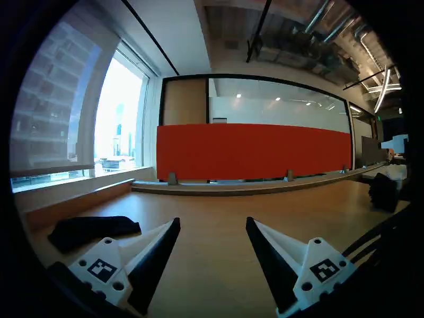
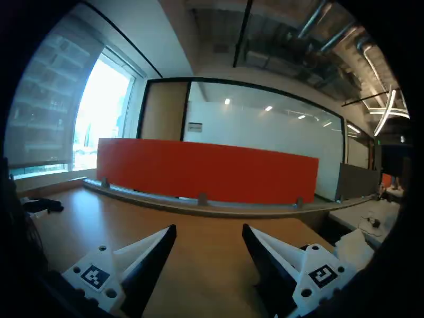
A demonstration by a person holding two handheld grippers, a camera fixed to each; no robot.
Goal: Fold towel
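Left claw (image 1: 212,219): released, fingers spread, nothing between them, over the wooden table (image 1: 212,275). Right claw (image 2: 209,226): released, fingers spread, empty, over the table. Towel (image 1: 93,230): dark, crumpled, lying on the table just beyond the left claw's left finger, near the table's left edge. Farther back: red screen (image 1: 254,151) along the table's far edge; window (image 1: 116,127) to its left
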